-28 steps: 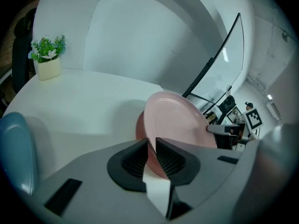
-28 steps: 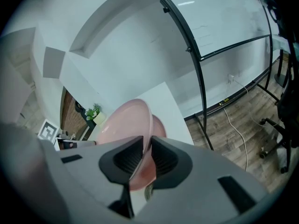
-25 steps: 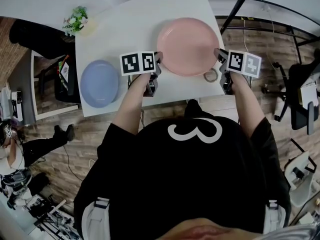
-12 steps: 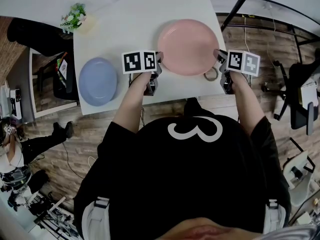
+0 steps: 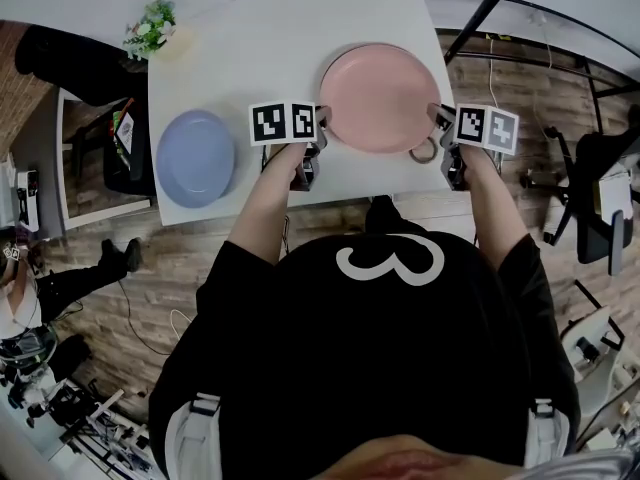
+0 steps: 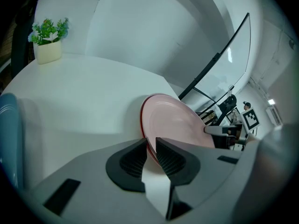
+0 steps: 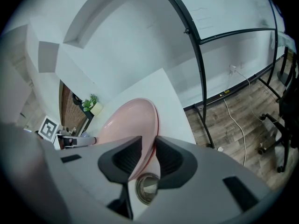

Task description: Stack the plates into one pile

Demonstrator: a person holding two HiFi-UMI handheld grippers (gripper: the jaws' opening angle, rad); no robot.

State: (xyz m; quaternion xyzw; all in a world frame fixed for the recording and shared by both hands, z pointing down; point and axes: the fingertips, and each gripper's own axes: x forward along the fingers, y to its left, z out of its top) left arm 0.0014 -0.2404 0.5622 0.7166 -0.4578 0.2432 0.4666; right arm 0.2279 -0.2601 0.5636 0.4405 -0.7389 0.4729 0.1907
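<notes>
Left gripper point(image 6: 151, 143) clamped on pink plate point(image 6: 174, 125) rim, right gripper point(image 7: 148, 146) jaws just opening, rim loose between: free left likewise, plate flat on tabletop point(image 6: 84, 92).

White table point(image 5: 260, 58) bears pink plate point(image 5: 380, 96), blue plate point(image 5: 196, 157), potted plant point(image 5: 150, 30), small ring point(image 5: 423, 152).

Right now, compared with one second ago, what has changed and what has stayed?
The pink plate, carried between both tools, seems to have sunk slightly toward the table. The jaws of the right tool have just been opening, with the plate's rim between them. The left tool stays shut on the opposite rim. The blue plate and the potted plant have not moved.
</notes>
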